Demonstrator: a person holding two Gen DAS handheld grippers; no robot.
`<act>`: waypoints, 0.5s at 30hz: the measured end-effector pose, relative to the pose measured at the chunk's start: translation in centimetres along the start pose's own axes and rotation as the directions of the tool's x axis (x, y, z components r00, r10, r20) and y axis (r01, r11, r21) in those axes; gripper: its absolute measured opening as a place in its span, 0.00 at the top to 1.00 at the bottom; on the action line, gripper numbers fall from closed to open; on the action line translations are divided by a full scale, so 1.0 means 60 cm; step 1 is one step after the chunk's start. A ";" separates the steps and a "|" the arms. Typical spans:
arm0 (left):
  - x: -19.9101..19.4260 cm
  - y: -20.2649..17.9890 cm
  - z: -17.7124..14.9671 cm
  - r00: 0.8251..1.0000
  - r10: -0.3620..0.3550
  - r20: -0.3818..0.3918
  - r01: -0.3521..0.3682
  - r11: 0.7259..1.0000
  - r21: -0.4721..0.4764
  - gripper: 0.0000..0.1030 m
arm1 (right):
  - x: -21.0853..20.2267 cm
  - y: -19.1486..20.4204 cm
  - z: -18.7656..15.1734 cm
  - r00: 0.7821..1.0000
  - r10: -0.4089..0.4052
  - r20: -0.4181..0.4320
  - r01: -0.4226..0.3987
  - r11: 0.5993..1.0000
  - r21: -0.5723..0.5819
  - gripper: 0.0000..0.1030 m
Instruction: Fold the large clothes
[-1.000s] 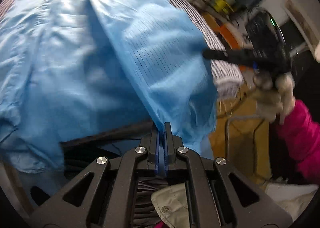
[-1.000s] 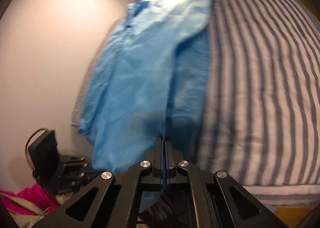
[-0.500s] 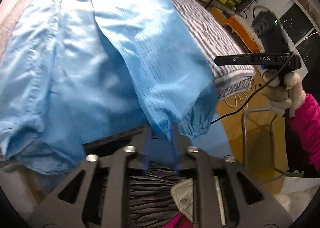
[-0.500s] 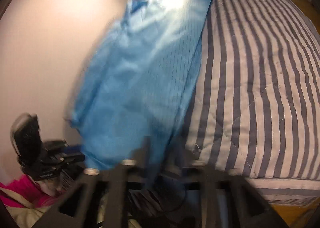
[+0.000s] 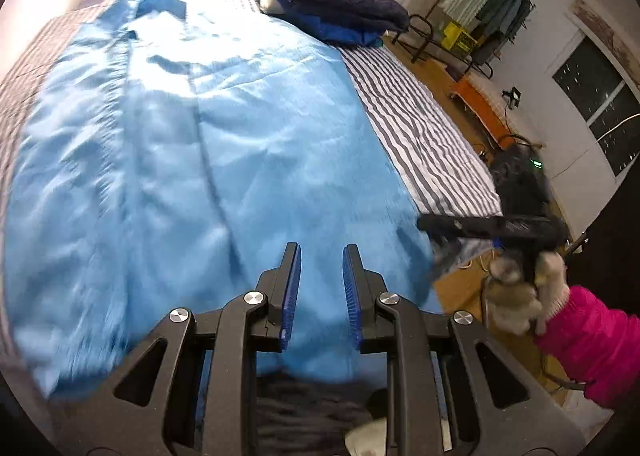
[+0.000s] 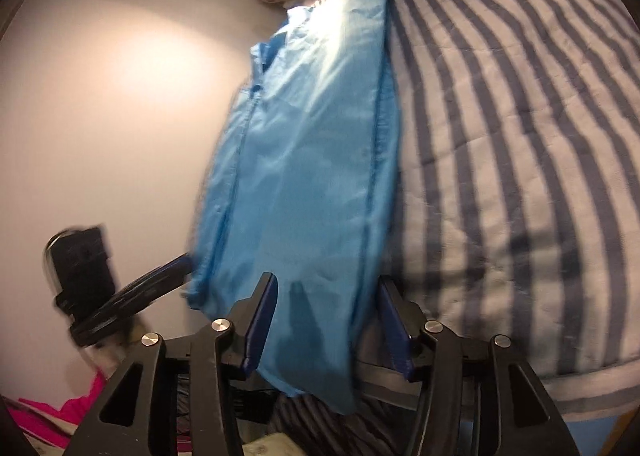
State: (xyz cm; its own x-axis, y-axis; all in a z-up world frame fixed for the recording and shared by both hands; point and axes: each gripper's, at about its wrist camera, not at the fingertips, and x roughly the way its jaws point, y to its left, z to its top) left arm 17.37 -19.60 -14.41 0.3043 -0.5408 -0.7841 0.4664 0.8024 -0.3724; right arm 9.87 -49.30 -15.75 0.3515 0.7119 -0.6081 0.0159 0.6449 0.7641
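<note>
A large light-blue garment [image 5: 220,136] lies spread lengthwise on the striped bed cover [image 5: 420,128]. Its near hem hangs over the bed's front edge. My left gripper [image 5: 320,268] hovers open above that hem with nothing pinched between its blue pads. In the right wrist view the garment [image 6: 312,156] runs along the bed's left side, by the wall. My right gripper [image 6: 328,296] has its jaws opening; the hem hangs loose between them and the pads do not press it. A gloved hand [image 5: 520,288] in a pink sleeve holds the right gripper [image 5: 430,224] by the bed's corner.
A folded dark-blue quilt [image 5: 340,4] lies at the bed's far end. Beyond the bed are a clothes rack [image 5: 492,4], an orange bench [image 5: 480,100], cables on the wooden floor and a window [image 5: 600,96]. A pale wall [image 6: 100,96] borders the bed's left side.
Both grippers were shut on the garment's hem and have opened and let it go. The cloth has settled flat on the bed. The left gripper has risen and pulled back.
</note>
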 end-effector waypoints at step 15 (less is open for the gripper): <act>0.164 -0.038 0.045 0.997 -0.007 -0.078 0.012 0.998 0.067 0.81 | 0.009 0.036 -0.004 0.997 -0.080 0.019 0.080 0.996 -0.038 0.99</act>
State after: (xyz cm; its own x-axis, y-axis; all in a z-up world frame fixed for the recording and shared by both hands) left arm 21.57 -27.44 -19.94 0.2355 -0.5247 -0.8180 0.5248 0.7771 -0.3474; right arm 9.87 -47.45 -14.47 0.3671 0.6527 -0.6627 0.0088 0.7100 0.7042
